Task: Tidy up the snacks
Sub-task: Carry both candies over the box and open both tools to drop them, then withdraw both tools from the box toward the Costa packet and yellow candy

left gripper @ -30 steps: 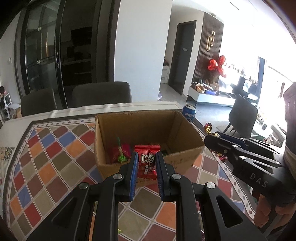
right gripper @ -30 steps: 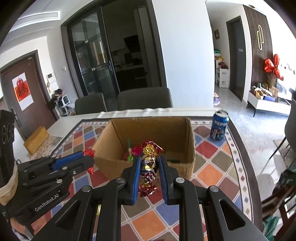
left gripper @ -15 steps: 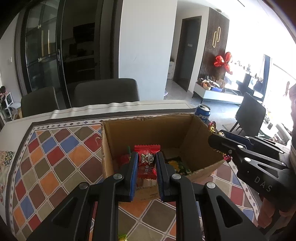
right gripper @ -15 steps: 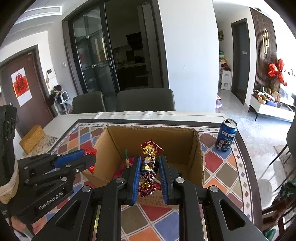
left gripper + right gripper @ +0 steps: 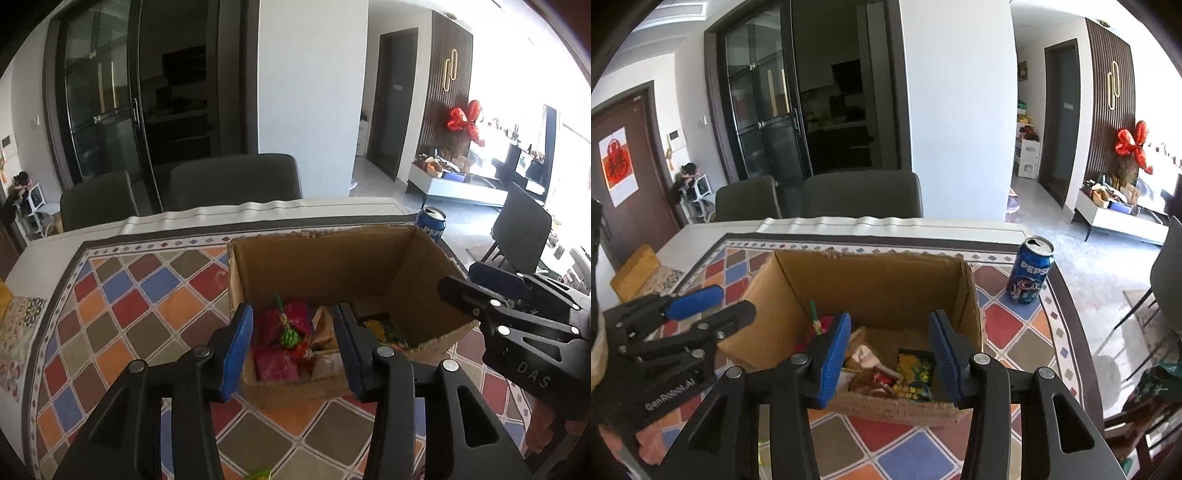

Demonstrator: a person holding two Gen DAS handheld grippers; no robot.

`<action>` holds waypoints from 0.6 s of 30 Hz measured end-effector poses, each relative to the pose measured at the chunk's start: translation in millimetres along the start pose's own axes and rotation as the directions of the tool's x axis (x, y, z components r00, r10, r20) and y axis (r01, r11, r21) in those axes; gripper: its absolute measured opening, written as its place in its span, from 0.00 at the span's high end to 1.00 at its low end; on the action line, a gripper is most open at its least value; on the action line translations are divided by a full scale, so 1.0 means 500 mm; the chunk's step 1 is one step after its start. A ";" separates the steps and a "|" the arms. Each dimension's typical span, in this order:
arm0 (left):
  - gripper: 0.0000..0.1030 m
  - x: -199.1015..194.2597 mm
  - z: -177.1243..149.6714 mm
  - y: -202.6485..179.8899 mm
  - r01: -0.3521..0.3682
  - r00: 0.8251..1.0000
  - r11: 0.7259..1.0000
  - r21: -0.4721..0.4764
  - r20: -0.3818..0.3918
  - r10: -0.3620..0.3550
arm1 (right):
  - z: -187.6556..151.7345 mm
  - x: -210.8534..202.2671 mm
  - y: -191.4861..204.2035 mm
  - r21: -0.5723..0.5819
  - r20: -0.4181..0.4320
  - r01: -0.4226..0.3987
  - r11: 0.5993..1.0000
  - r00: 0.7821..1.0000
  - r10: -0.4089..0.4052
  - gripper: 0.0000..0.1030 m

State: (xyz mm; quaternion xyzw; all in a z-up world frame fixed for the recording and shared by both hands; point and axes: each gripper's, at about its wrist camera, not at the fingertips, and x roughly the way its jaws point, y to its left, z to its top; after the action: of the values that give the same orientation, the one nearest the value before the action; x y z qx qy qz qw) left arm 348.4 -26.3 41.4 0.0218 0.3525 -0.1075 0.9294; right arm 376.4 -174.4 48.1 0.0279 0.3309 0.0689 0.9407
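Note:
An open cardboard box (image 5: 325,258) (image 5: 879,280) stands on the patterned tablecloth. Inside lie several snacks: pink and red packets (image 5: 291,325), a brown packet (image 5: 864,354) and a yellow-green packet (image 5: 916,369). My left gripper (image 5: 293,343) is open and empty above the box's near left side. My right gripper (image 5: 890,354) is open and empty above the near right side. Each gripper shows in the other's view, the right one (image 5: 476,291) and the left one (image 5: 720,306).
A blue Pepsi can (image 5: 1030,269) stands right of the box, near the table's right edge. Two dark chairs (image 5: 860,195) stand behind the table. A yellow block (image 5: 635,266) lies at the far left. A green wrapper (image 5: 258,474) lies near the front edge.
Both grippers moved forward over the box and opened. The red packet left my left gripper and the foil candy left my right gripper; both went into the box.

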 end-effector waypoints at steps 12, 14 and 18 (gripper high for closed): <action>0.49 -0.073 -0.064 0.022 -0.018 1.000 0.999 -0.028 0.000 0.018 | -0.054 -0.048 0.034 0.002 -0.021 -0.054 0.999 0.998 0.054 0.50; 0.48 -0.084 -0.079 0.020 -0.015 1.000 0.999 -0.036 -0.002 0.015 | -0.064 -0.057 0.041 -0.003 -0.024 -0.060 0.998 0.998 0.060 0.49; 0.48 -0.105 -0.110 0.015 -0.011 1.000 0.999 -0.040 -0.011 0.010 | -0.088 -0.078 0.051 -0.013 -0.035 -0.062 0.998 0.997 0.061 0.47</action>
State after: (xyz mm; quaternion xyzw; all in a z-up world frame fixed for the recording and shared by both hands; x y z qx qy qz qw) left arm 276.1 -3.1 34.4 0.0056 0.3596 -0.0954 0.9282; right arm 315.8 -154.5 40.5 0.0300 0.3458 0.1008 0.9324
